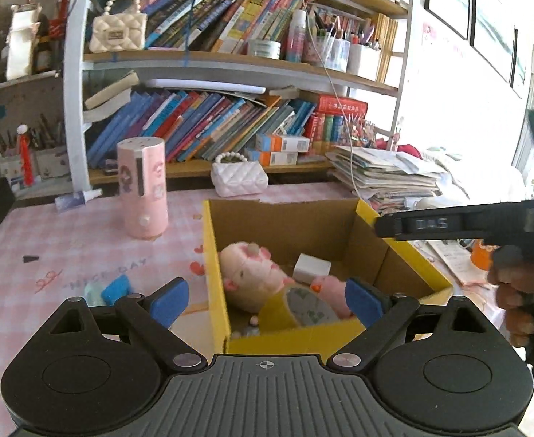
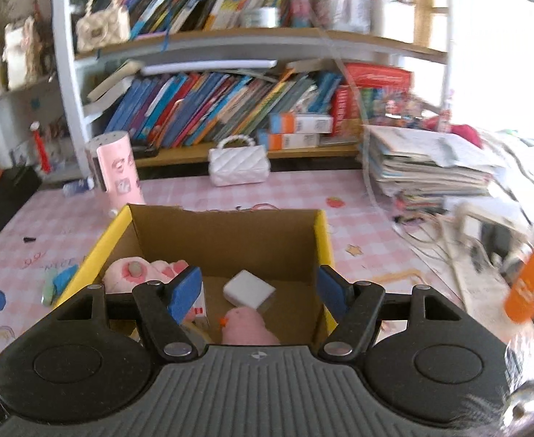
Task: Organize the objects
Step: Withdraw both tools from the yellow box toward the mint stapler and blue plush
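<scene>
A yellow cardboard box (image 1: 214,255) stands open on the pink checked table; it also shows in the right wrist view (image 2: 323,240). Inside lie a pink plush pig (image 1: 248,276), a white square block (image 1: 310,267) and a small pink plush (image 2: 247,327). My left gripper (image 1: 267,302) is open and empty, above the box's near left corner. My right gripper (image 2: 259,291) is open and empty over the box's near side. The right gripper's body (image 1: 449,224) shows at the right in the left wrist view.
A pink cylinder (image 1: 145,189) and a white quilted handbag (image 1: 238,178) stand behind the box. A blue and green item (image 1: 110,291) lies left of the box. A paper stack (image 1: 387,174) and an orange cup (image 2: 533,284) sit at the right. Bookshelves fill the back.
</scene>
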`<state>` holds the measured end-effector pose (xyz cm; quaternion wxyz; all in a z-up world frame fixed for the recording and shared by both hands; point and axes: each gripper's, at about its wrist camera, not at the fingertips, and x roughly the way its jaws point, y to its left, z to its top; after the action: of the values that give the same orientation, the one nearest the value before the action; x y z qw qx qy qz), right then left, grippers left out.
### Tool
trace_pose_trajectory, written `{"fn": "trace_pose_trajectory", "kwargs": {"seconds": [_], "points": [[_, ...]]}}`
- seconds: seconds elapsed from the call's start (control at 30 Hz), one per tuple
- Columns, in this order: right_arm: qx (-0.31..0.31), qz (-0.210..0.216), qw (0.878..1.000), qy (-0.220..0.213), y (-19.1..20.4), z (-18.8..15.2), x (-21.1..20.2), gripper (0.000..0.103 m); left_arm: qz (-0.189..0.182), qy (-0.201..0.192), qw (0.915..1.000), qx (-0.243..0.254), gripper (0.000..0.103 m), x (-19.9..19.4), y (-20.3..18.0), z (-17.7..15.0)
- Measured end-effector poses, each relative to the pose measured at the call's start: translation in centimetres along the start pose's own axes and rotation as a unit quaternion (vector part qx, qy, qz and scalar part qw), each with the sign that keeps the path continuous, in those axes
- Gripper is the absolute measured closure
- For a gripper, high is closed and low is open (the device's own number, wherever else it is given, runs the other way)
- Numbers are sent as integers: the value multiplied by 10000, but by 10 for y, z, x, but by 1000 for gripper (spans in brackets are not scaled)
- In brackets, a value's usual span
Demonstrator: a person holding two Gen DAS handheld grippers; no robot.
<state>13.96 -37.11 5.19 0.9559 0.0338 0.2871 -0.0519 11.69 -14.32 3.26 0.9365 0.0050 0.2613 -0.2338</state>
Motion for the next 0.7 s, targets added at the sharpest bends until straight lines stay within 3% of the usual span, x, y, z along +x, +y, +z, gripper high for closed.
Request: {"fn": "trace_pose_trajectory", "kwargs": {"seconds": [0.17,0.37,0.5,0.7], "points": [[212,-319,9992,-60,7,-27,-36,36,35,145,9999,-55,8,-20,14,-23],[307,-644,9973,198,31,-73,-55,36,142,371,9989,-243,8,-41,35,-51],[438,-598,9956,575,52,-105,-64,36,294,557,9971,-430,8,-55,49,-66],[79,-405,9964,734,93,-129,-79,36,676,957,9930,-179,8,-71,61,-88]]}}
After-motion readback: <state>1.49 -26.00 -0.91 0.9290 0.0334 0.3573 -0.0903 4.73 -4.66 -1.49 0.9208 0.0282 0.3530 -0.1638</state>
